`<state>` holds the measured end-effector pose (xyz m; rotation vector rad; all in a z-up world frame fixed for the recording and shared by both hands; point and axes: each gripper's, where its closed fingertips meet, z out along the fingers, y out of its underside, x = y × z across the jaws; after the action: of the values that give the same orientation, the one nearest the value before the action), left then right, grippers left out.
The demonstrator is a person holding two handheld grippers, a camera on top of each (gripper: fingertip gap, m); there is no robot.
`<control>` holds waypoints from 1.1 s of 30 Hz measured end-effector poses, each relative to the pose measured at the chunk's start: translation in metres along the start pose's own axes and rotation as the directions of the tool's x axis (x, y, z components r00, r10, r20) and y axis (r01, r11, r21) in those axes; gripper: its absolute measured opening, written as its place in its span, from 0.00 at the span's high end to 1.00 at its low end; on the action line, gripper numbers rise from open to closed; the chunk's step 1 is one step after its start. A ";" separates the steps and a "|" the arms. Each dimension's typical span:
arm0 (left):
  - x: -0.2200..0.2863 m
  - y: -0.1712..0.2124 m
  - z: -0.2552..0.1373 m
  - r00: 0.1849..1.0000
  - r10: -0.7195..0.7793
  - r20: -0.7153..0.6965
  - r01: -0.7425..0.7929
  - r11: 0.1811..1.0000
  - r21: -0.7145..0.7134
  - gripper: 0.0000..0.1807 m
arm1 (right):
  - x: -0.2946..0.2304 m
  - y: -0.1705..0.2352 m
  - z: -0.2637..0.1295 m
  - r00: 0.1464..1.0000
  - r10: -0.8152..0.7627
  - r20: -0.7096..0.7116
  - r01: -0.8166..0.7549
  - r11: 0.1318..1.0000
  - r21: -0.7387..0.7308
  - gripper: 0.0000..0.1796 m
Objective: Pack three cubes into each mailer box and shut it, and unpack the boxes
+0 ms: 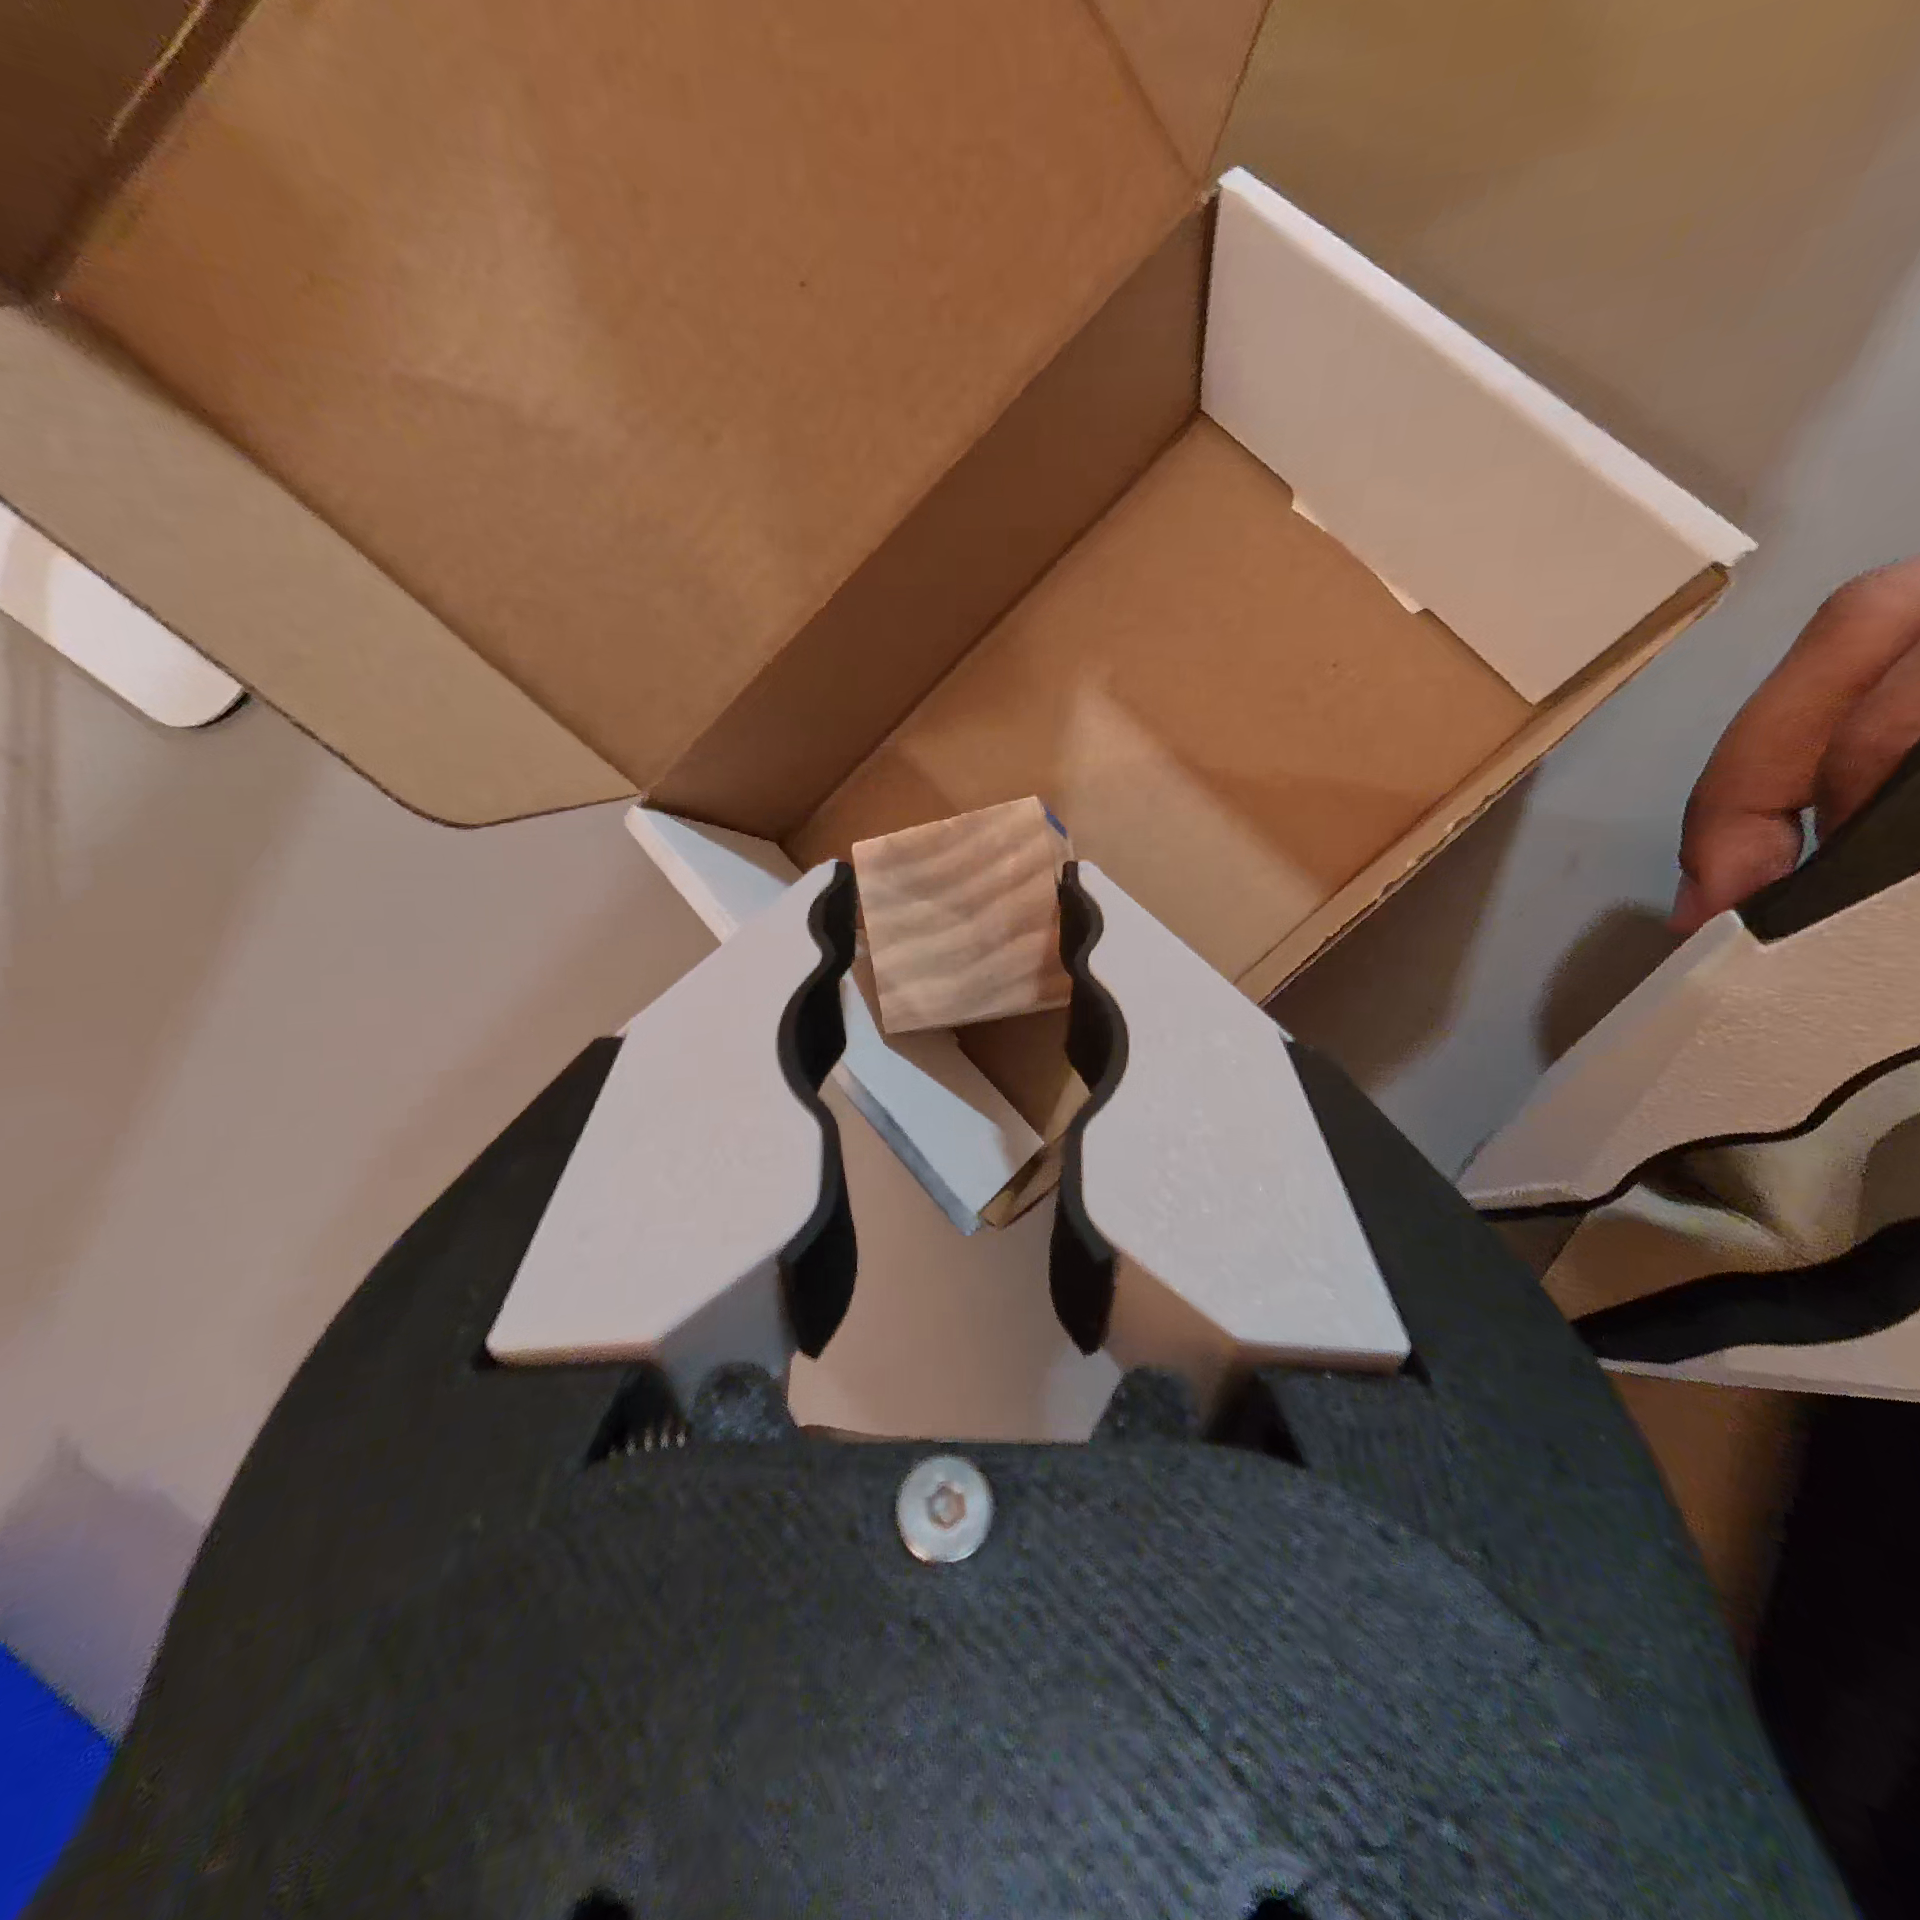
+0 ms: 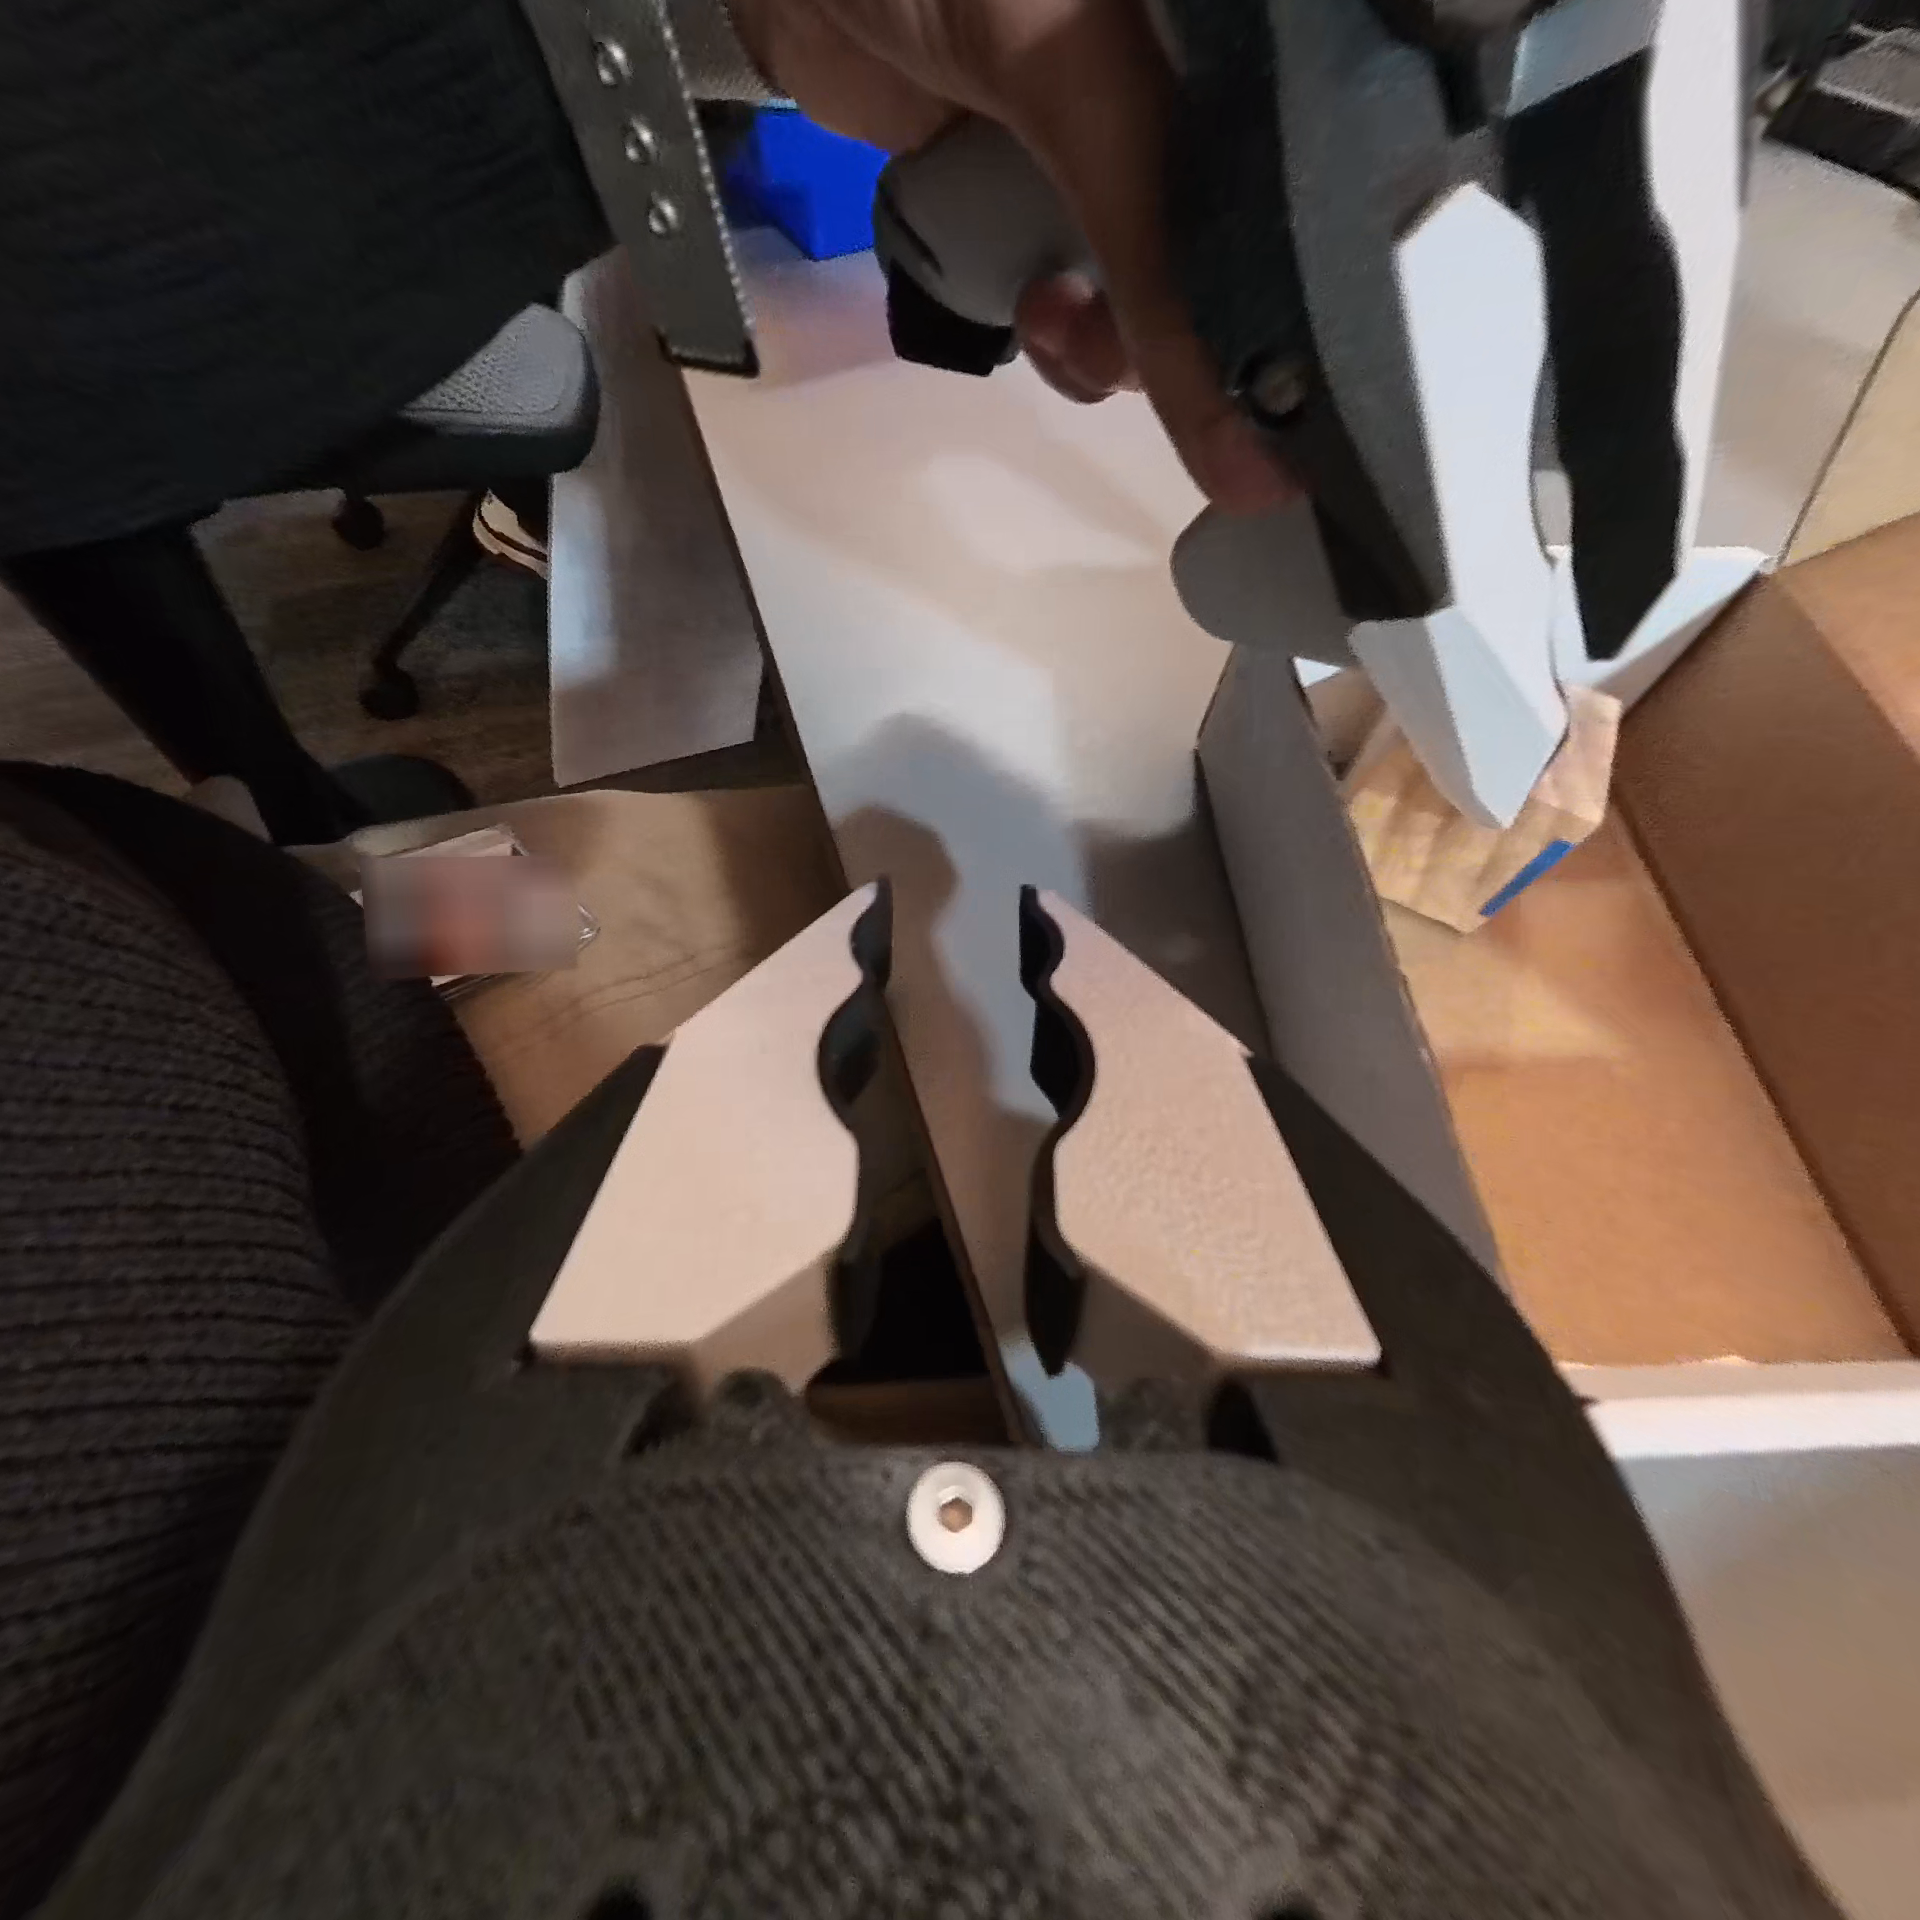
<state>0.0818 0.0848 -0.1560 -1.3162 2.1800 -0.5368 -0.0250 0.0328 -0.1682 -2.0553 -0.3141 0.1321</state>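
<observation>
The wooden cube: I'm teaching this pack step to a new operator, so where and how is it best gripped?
Grip the wooden cube across two opposite flat side faces, coming from above, as the left gripper does over the open mailer box. Flat parallel faces seat squarely against the pads, and a top approach probably clears the box walls.

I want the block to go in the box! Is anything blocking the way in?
Nothing visible is. The left gripper holds the wooden cube just above the near corner of the mailer box. Its lid is folded back, and the box floor that shows is bare.
</observation>
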 end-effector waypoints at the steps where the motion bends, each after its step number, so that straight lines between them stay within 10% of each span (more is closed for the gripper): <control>1: -0.001 0.000 0.000 1.000 -0.013 0.008 0.013 1.000 -0.004 0.78 | 0.001 0.000 0.000 1.000 0.000 -0.002 0.000 1.000 -0.001 0.87; 33: -0.034 -0.022 -0.018 0.957 -0.282 0.073 0.267 0.949 0.168 0.86 | 0.005 -0.012 -0.006 1.000 -0.009 -0.029 0.011 0.998 0.061 0.92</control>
<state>0.0982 0.1070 -0.1210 -1.5355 1.8466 -0.7198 -0.0212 0.0347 -0.1544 -1.9928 -0.2993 0.1052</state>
